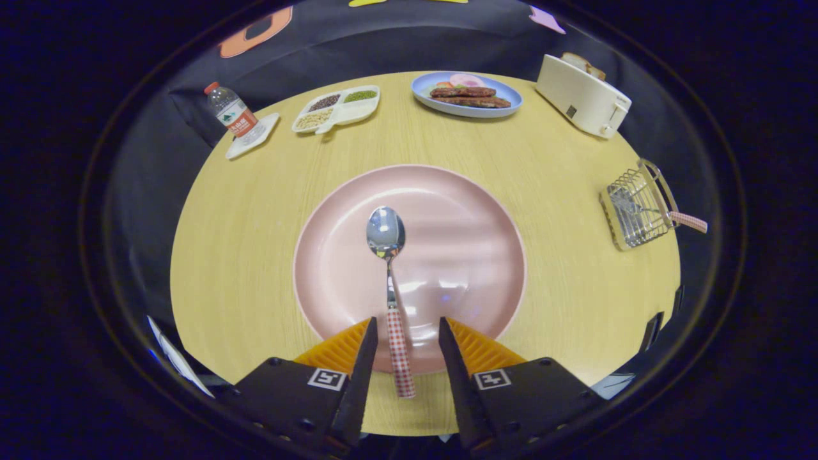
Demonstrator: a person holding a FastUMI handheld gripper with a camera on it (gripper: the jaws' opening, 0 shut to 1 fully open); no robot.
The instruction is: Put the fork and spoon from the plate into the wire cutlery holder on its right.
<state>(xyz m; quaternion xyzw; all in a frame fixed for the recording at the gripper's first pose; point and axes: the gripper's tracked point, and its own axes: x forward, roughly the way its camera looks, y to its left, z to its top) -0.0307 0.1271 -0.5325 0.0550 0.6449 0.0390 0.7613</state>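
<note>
checked cloth wraps the handle of one spoon (388,281), which lies between the spread fingers of the hand-held gripper (401,342); the fingers stand open, neither touching it. the spoon's bowl rests on one pink plate (473,255) just ahead on the wooden worktop (243,243). to the right sits one wire cutlery holder (636,207) with one fork (684,220) already in it, checked handle poking out. beyond stand one toaster (583,96), one blue plate of food (466,94), one divided tray of beans (337,108) and one water bottle (233,115) on a white dish
</note>
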